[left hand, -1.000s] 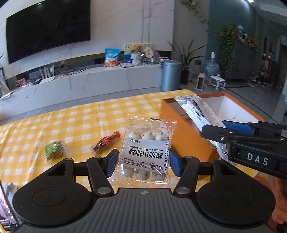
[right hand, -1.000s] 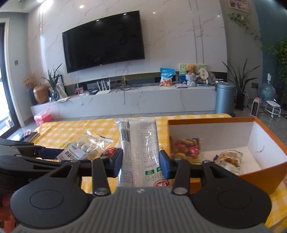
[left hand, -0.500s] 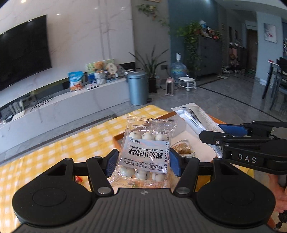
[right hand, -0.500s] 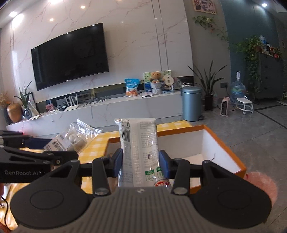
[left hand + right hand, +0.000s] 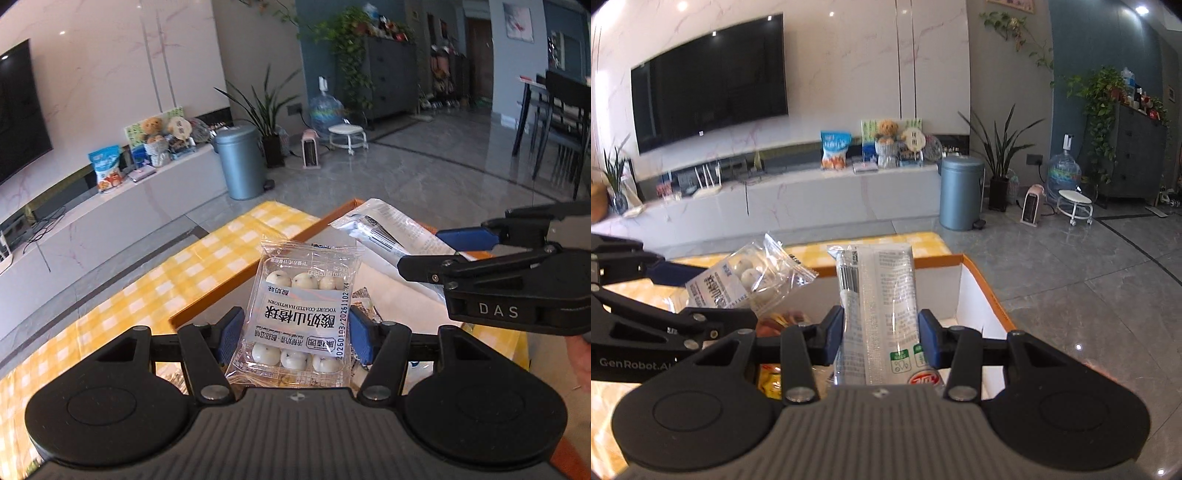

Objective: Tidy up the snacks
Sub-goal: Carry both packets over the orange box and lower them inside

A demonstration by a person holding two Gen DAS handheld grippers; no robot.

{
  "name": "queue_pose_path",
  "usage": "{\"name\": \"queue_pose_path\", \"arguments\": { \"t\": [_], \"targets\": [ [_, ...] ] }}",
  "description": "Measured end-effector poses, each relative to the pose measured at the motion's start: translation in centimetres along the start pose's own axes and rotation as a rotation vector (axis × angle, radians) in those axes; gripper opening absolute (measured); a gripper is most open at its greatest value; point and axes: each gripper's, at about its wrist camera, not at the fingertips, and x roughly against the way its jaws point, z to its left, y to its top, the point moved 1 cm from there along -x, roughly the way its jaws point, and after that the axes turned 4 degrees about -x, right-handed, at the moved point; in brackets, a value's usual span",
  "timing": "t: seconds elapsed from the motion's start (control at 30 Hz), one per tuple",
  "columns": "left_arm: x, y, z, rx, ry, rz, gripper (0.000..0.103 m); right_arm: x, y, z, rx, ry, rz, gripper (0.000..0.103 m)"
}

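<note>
Over the box: both grippers hold packets above the orange box (image 5: 979, 275).
Left gripper (image 5: 295, 332): pinching the hawthorn-ball pack (image 5: 301, 314), long axis pointing forward.
Right gripper (image 5: 881, 334): clamped on the long white packet (image 5: 882, 314), upright between its pads.
Key relation: box interior lies directly below both; right sits nearer the far wall.
Next, likely: lower and release.

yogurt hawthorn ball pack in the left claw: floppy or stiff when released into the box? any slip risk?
The hawthorn pack probably stays fairly stiff: a moulded clear tray holds the balls in rows, and it stands unsupported above the left claw. The glossy film looks slippery. It is likely light, so it should drop flat into the orange box.
</note>
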Motion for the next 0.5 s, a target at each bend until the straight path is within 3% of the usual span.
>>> {"name": "queue_pose_path", "arguments": {
  "t": [0.5],
  "targets": [
    [-6.4,-0.4,-0.3,-0.068,-0.034,0.165,0.069,-8.6,0.9,-1.2,0.131,-0.086,0.279,0.043]
  ]
}}
